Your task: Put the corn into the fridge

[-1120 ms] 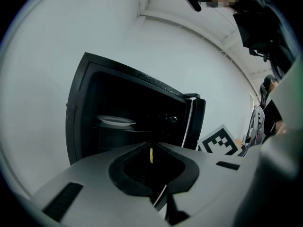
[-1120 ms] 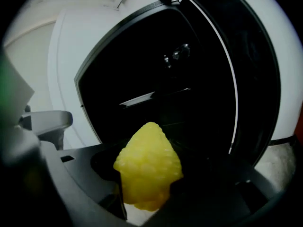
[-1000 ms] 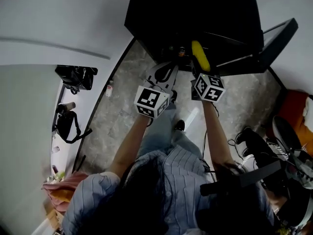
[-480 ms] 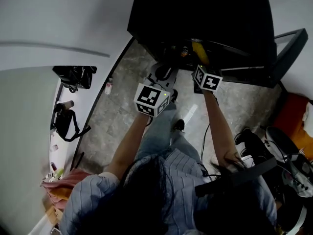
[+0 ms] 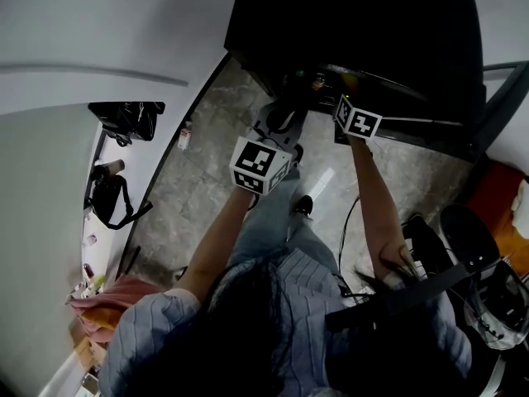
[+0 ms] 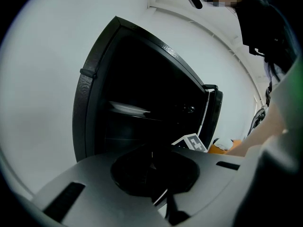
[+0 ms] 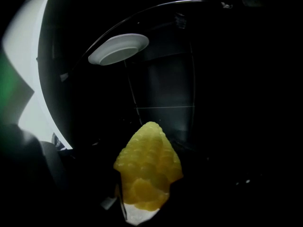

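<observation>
A yellow corn cob [image 7: 149, 167] stands tip-forward in my right gripper [image 7: 146, 197], which is shut on its lower end. The cob is inside the dark opening of the black fridge [image 5: 355, 23], below a shelf that carries a white plate [image 7: 118, 49]. In the head view the right gripper's marker cube [image 5: 357, 121] is at the fridge's front edge and the cob is almost lost in the dark. My left gripper [image 5: 279, 122] hangs lower left of it, outside the fridge, fingers apart and holding nothing. The fridge door [image 5: 504, 98] stands open at the right.
Black bags [image 5: 124, 118] [image 5: 107, 197] and a small bottle [image 5: 185, 135] lie on the floor by the left wall. A round black object [image 5: 467, 230] and something orange [image 5: 500, 188] sit at the right. The person's legs stand on grey stone floor [image 5: 215, 180].
My right gripper has carried the corn forward from the fridge's front into its dark inside. The left gripper has stayed about where it was.
</observation>
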`<action>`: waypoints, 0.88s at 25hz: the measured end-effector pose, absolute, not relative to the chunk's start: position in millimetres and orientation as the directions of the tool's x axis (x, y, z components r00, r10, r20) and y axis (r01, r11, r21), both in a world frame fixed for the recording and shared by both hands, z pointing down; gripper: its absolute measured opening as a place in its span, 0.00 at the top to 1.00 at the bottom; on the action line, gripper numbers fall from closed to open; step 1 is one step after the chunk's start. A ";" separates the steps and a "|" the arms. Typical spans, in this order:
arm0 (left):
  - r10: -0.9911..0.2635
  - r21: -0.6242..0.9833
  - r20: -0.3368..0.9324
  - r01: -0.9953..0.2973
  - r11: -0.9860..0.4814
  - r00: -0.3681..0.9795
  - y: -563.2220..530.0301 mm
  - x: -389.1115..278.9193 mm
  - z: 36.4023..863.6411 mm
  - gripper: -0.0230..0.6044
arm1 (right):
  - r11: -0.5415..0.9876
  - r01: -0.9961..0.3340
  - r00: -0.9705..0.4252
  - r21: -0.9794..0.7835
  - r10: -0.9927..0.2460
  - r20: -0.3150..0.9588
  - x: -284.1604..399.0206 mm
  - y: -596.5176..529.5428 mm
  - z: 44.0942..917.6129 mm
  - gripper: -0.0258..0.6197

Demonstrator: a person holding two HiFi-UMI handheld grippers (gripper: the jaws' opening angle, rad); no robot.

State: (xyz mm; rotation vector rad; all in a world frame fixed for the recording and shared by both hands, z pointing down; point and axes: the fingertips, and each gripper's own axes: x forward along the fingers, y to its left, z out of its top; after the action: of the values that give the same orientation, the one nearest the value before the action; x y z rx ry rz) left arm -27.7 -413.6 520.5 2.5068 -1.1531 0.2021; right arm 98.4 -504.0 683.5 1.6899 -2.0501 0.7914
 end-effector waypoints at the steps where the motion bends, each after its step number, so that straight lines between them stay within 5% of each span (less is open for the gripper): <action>1: -0.703 0.274 0.282 -0.757 -0.593 0.653 -413.7 -28.4 521.5 0.95 | 0.135 -0.976 -0.213 -0.172 -0.771 0.600 97.6 -505.8 683.7 0.58; 22: -0.722 0.265 0.318 -0.789 -0.555 0.615 -410.3 -41.4 542.3 0.95 | 0.235 -0.972 -0.206 -0.023 -0.800 0.563 91.7 -561.4 691.9 0.58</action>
State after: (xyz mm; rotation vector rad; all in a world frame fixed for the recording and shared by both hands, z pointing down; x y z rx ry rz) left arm -41.4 -410.3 542.3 2.4619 -1.2069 0.2429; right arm 91.7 -561.4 691.9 1.6234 -2.0769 0.5269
